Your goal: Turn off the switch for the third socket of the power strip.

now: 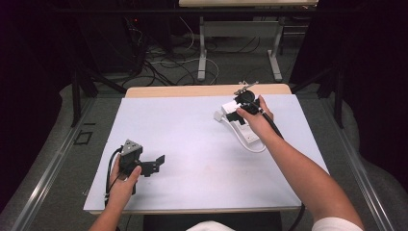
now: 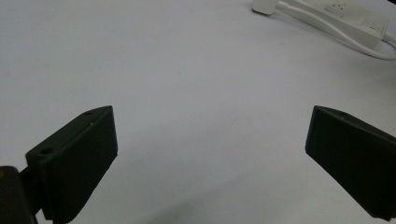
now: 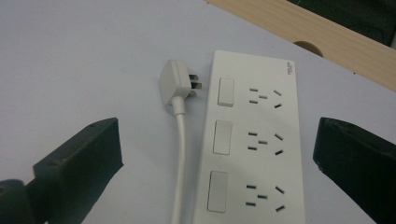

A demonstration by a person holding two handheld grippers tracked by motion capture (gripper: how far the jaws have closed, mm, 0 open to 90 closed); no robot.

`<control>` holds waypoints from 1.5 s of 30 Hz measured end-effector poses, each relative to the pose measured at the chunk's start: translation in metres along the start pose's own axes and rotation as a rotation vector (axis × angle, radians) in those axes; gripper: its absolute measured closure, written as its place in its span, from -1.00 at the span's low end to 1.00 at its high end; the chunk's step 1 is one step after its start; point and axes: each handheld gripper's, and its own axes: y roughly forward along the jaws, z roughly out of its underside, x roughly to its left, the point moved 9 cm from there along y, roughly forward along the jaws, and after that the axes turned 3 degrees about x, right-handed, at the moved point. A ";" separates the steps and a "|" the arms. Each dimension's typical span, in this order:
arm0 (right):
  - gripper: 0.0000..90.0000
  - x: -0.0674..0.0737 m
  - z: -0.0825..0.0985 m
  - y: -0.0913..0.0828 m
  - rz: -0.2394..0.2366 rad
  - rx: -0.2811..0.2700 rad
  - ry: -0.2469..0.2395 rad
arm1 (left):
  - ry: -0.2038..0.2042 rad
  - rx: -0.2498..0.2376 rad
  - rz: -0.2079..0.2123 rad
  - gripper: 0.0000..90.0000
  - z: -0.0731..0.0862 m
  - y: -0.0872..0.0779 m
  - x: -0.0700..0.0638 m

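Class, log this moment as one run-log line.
left gripper: open, idle over white sheet | right gripper: open above power strip | plug: unplugged, beside strip

A person's bare forearms end in a white short sleeve (image 1: 337, 224) at the right arm; each hand carries a black two-jaw gripper, the left gripper (image 1: 153, 165) topped by a grey three-cornered plate and trailing a black cable, its blocky matte jaws marked by small screw holes

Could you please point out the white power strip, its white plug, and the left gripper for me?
White plastic power strip (image 3: 261, 140), right gripper view, on its face between the sockets.
White three-pin plug (image 3: 173, 80), right gripper view, on its body.
Black left gripper (image 1: 155, 164), high view, between its open jaws.
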 end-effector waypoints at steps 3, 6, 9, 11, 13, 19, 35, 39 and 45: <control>-1.00 0.003 0.002 -0.005 -0.004 0.007 -0.011 | 0.002 -0.002 -0.001 -0.95 0.000 0.000 0.000; -1.00 0.006 0.005 -0.012 0.000 0.010 -0.034 | 0.004 0.004 0.004 -0.95 0.000 -0.001 -0.001; -1.00 0.011 0.008 -0.020 -0.025 -0.008 -0.028 | 0.002 0.000 -0.001 -0.95 0.000 -0.001 0.000; -1.00 0.011 0.011 -0.025 -0.026 -0.017 -0.038 | 0.001 -0.001 -0.001 -0.95 0.000 -0.001 0.000; -1.00 0.013 0.013 -0.029 -0.043 -0.035 -0.038 | 0.001 -0.002 -0.002 -0.95 0.000 -0.001 0.000; -1.00 0.014 0.024 -0.041 -0.054 -0.056 -0.047 | 0.003 0.010 0.001 -0.95 0.000 -0.001 0.000; -1.00 0.016 0.063 -0.067 -0.060 -0.079 -0.046 | 0.001 0.009 -0.001 -0.95 0.001 -0.001 -0.001; -1.00 0.016 0.072 -0.073 -0.049 -0.085 -0.052 | -0.002 0.006 0.000 -0.95 0.000 -0.001 -0.001; -1.00 0.018 0.088 -0.081 -0.051 -0.093 -0.049 | -0.002 0.004 -0.004 -0.95 0.000 -0.002 0.000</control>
